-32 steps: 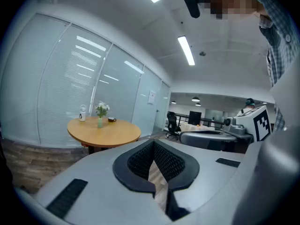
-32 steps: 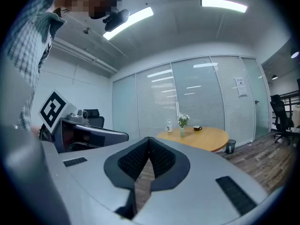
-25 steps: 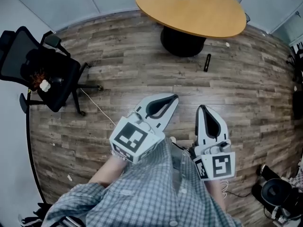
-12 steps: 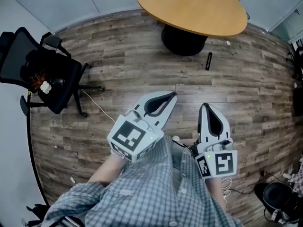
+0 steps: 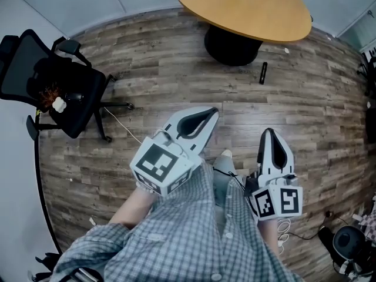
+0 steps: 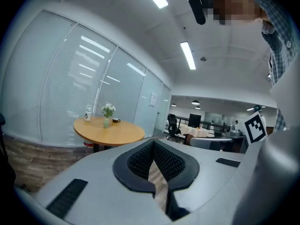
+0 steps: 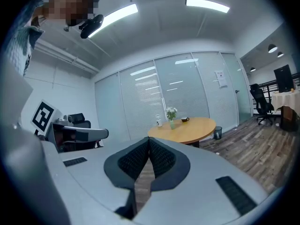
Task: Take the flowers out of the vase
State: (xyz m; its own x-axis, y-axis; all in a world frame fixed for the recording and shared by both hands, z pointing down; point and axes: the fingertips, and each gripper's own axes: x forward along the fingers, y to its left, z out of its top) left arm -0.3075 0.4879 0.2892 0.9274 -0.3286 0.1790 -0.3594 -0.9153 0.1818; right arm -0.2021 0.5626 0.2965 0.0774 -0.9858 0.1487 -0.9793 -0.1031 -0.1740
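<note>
Head view: left tongs (image 5: 211, 111) and right tongs (image 5: 271, 134) pressed together, table (image 5: 264, 13) ahead, chair (image 5: 53, 93) left

One round wooden surface (image 5: 276, 16) carries three small things: one pale green vase (image 7: 172, 123), holding a single bunch of white flowers (image 7: 171, 113), one white mug (image 7: 159, 123) and one dark cup (image 7: 185, 119). On the wood-plank floor (image 5: 164, 57) are one black office chair (image 5: 56, 93) and one slim black stick-shaped object (image 5: 263, 73). Two white grippers are in view: the left gripper (image 5: 211, 112) and the right gripper (image 5: 271, 134).
</note>
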